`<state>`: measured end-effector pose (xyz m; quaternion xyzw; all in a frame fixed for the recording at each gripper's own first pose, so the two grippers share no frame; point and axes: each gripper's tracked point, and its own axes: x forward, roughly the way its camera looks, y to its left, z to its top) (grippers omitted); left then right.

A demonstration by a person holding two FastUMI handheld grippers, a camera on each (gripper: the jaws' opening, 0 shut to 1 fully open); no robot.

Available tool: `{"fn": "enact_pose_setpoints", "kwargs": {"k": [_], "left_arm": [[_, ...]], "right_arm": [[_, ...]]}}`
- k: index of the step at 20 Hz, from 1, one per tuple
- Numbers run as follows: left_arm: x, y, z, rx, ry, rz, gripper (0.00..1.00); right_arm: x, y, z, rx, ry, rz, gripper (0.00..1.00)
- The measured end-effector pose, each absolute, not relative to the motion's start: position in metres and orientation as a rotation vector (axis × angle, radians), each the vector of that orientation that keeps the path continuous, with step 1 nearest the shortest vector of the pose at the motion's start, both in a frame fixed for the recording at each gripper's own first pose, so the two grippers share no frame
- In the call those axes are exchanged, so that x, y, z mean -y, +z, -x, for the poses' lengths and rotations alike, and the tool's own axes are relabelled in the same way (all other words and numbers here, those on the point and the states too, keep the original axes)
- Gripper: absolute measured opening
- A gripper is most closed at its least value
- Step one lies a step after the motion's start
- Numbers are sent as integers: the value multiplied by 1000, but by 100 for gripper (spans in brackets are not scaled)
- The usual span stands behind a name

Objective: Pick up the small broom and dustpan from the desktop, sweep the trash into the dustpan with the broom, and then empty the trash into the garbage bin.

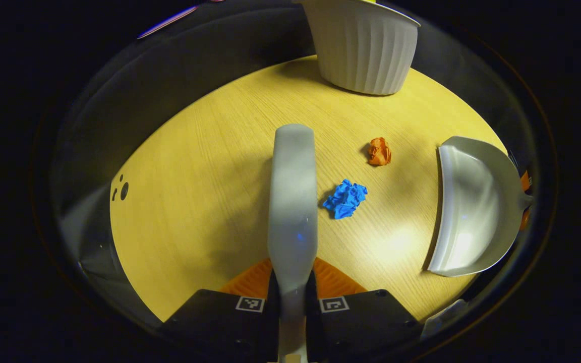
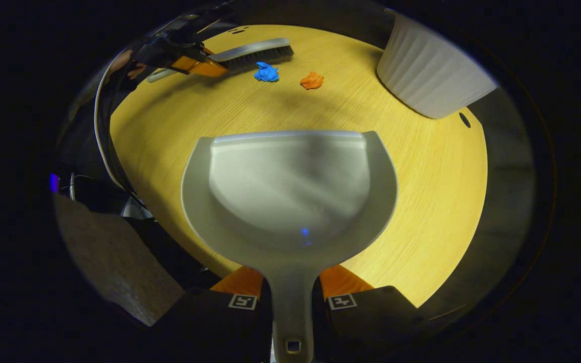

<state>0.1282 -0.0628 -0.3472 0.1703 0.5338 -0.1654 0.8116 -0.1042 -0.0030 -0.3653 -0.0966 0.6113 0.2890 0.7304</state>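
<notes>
Your left hand-held gripper (image 1: 292, 297) is clenched on the handle of the small broom (image 1: 293, 201), both fingers pressing it from either side. In the left gripper view the broom's back runs straight out from the fingers over the wooden surface (image 1: 210, 166). The blue paper wad (image 1: 345, 198) lies just beside the broom's head, on the side toward the dustpan (image 1: 472, 206), not quite touching it. The orange paper wad (image 1: 380, 151) sits a little beyond the blue one, nearer the white ribbed garbage bin (image 1: 366, 45), which stands on the surface at the far edge. The dustpan rests past both wads with its open lip turned toward them.

Your right hand-held gripper (image 2: 292, 302) grasps the dustpan's handle, with both fingers closed against it. In the right gripper view the dustpan (image 2: 290, 191) lies low over the surface (image 2: 421, 201), and its straight front lip faces the wads. Its scoop holds no trash. Well beyond that lip the blue paper wad (image 2: 267, 72) lies right against the bristles of the broom (image 2: 250, 53), and the orange paper wad (image 2: 312, 80) lies near it on the side toward the garbage bin (image 2: 431, 75). Your left gripper (image 2: 192, 63) shows there holding the broom's handle.
</notes>
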Motion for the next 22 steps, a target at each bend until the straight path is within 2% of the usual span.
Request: {"fn": "enact_pose_setpoints", "kwargs": {"k": [8, 17, 18, 22], "left_arm": [[101, -353, -135, -1159, -448, -422, 25], [176, -343, -99, -1206, -684, -313, 25], [184, -341, -93, -1217, -711, -293, 25], [207, -335, -66, -1263, -803, -213, 25]], "right_arm": [[9, -369, 96, -1341, 652, 211, 36], [17, -376, 87, -1326, 651, 225, 36], [16, -376, 85, -1325, 651, 225, 39], [17, -380, 86, -1317, 649, 214, 36]]}}
